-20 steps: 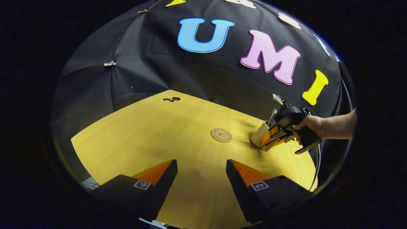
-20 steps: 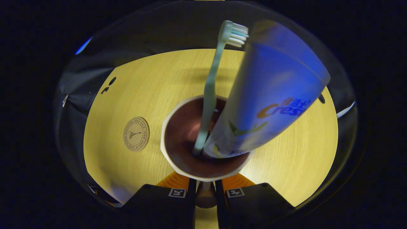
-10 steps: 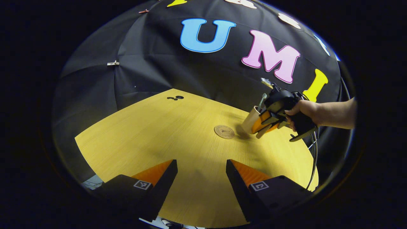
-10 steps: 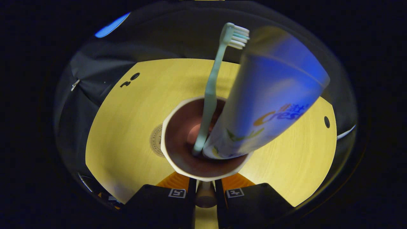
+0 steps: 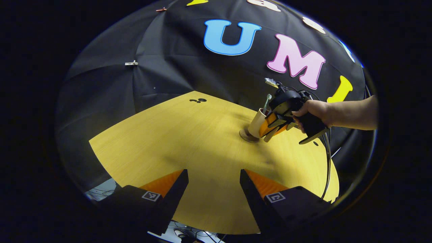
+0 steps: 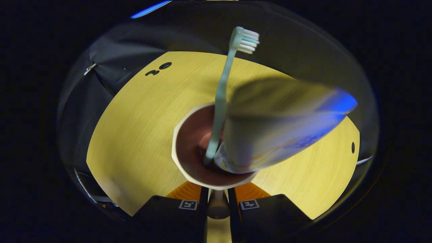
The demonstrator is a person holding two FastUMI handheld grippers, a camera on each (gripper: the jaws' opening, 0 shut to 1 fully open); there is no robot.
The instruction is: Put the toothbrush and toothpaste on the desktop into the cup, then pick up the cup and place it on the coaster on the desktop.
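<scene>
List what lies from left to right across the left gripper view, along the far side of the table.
Dark holes in the table → coaster → cup → right tongs shut on the cup → hand holding them.

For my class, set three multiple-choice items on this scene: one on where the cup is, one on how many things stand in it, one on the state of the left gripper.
1. Where is the cup?
A. over the coaster
B. on the floor
C. between the left gripper's fingers

2. How many things stand in the cup?
A. none
B. two
C. four

3. How are the left gripper's fingers?
A. shut on the cup
B. shut on the coaster
C. apart, holding nothing

Key: 1 A, the right gripper holds it by the handle just over the coaster; 2 B, a toothbrush and a toothpaste tube; 3 C, bare desktop shows between them.
</scene>
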